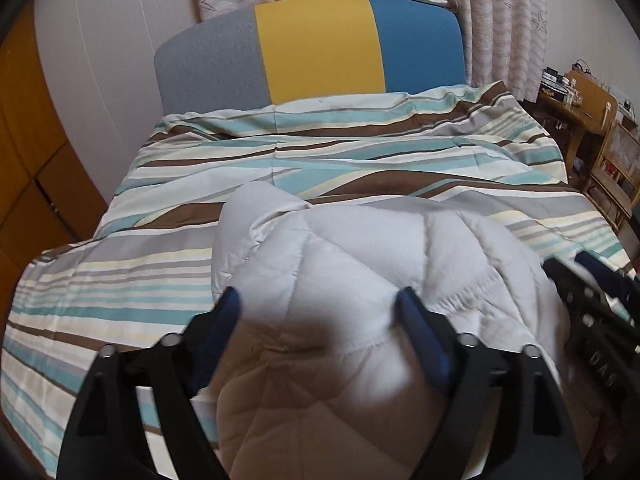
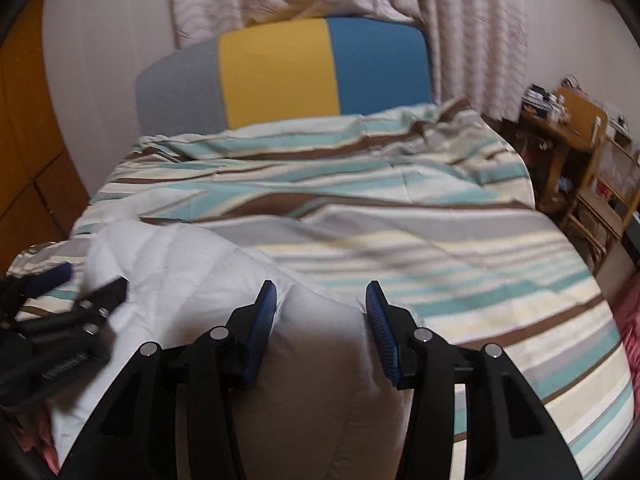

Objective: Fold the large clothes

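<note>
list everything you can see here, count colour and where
quilted garment: one, white, puffy, on the near part of the bed
bed cover: one, striped teal, brown, grey, cream, spread over the bed
headboard: one, grey, yellow and blue panels, at the far end
curtains: pale pink patterned, behind the headboard
wooden table: one, brown, cluttered, far right
left gripper: one, black with blue pads, jaws wide over the garment
right gripper: one, same colours, garment bulging between its pads

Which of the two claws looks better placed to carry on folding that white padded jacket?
Probably the right. The right claw has a bulge of the white padded jacket pinched between its pads. The left claw stands wide open over the jacket, its pads not pressing on it, so it would need to re-grip first.
</note>
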`<state>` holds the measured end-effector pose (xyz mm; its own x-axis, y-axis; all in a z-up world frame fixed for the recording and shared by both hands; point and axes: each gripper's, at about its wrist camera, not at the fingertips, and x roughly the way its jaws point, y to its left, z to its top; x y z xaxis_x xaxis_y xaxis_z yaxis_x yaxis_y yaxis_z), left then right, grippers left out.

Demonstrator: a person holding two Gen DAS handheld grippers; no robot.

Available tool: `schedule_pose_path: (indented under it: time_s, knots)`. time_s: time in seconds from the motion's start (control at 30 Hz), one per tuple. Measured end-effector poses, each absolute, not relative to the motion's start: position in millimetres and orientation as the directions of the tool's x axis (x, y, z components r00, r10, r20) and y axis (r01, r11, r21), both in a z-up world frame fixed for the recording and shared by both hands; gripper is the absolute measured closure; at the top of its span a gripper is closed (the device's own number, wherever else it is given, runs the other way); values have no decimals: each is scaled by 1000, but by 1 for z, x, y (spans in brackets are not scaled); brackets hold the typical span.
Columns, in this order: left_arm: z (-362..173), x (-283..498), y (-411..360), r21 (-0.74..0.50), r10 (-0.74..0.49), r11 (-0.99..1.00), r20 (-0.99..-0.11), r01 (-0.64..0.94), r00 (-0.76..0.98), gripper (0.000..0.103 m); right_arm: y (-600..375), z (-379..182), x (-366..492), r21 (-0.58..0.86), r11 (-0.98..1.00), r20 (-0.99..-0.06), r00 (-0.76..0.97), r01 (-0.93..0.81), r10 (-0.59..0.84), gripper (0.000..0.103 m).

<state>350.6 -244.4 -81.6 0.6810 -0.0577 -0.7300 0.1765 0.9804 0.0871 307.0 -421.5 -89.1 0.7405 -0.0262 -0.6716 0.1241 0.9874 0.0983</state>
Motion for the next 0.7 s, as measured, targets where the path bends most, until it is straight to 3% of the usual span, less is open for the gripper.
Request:
schedule_pose_path:
  time_s: [0.13,0.4,0.7]
  knots:
    - [-93,353,-251,58,-85,980,-739,189,668,19,-435,-107,305,90,984,-669,741,152,-53,55]
    - [-117,374,-261,42,-83,981,-787,188,612,4,-457,-139,327,157,974,-740,673,162,7,49]
    - [-147,396,-269,43,-84,979,-801,197,593,3,-458,-164,350,150,973,-802,597,175,16,48]
